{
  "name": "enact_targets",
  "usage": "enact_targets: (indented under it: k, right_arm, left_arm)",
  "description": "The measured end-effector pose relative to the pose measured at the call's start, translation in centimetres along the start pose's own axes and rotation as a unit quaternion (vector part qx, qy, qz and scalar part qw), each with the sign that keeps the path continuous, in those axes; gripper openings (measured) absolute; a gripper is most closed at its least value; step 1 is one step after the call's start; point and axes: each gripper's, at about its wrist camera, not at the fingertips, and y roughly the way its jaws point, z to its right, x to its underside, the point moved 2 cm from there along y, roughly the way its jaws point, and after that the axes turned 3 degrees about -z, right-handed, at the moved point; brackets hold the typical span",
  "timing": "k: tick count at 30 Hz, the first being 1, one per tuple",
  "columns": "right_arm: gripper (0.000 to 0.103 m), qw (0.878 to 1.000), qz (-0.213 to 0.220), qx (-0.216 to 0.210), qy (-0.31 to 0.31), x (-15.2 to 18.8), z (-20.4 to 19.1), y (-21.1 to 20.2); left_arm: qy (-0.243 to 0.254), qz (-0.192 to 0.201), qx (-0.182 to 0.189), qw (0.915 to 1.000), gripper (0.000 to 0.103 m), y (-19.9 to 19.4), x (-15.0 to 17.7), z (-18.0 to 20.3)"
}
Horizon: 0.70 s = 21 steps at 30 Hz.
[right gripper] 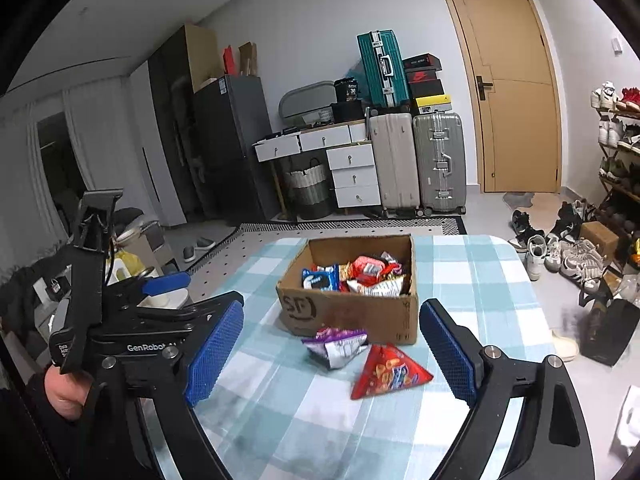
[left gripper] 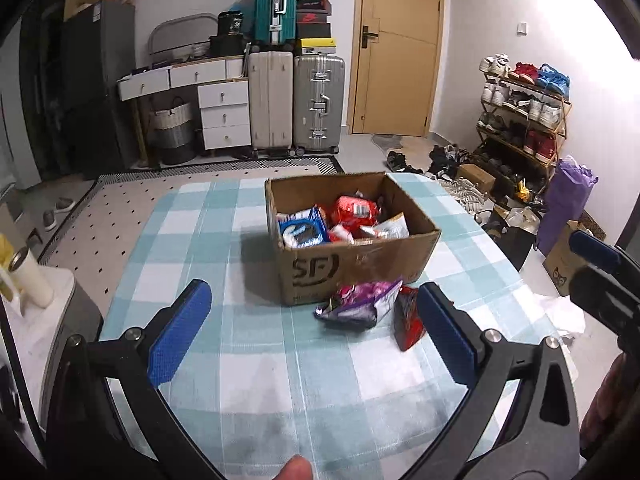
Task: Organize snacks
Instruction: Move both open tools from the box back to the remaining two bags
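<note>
Checked teal-and-white cloth covers the bench, whose far edge and rounded right corner lie just beyond a cardboard box. Box: open-topped, printed lettering on its near face, standing right of centre on the cloth and filled with snack packets, among them a blue cookie pack and several red wrappers. Purple-and-silver packet: lying on the cloth just in front of the box's near face, with a red triangular packet just beside it on its right; whether the two touch cannot be told.

Left gripper: blue-padded fingers spread wide, nothing between them, held above bare cloth short of both loose packets. Right gripper: fingers likewise wide apart and empty, framing the two packets from the near side without touching them. In the right wrist view the left gripper appears at the left edge with a hand around its grip; in the left wrist view a fingertip shows at the bottom edge.

Open cloth extends left of the box and across the whole near half of the bench. Beyond the far edge: a patterned rug, suitcases stacked against the wall, white drawers, a wooden door. Right of the bench: a shoe rack and scattered shoes on the floor
</note>
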Motion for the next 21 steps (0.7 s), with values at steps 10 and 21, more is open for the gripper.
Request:
enact_targets:
  k: [10,21]
  right_arm:
    - [0.092,1.0,-0.021,0.005,-0.001,3.1,0.4,1.1]
    - [0.092,0.998,-0.058,0.005,0.024,6.1,2.5,4.3]
  left_arm:
    - [-0.01,-0.012,-0.009,0.9998,0.102,1.5,3.2,-0.7]
    - [-0.017,-0.028,-0.007,0.9994,0.102,4.2,5.9,-1.3]
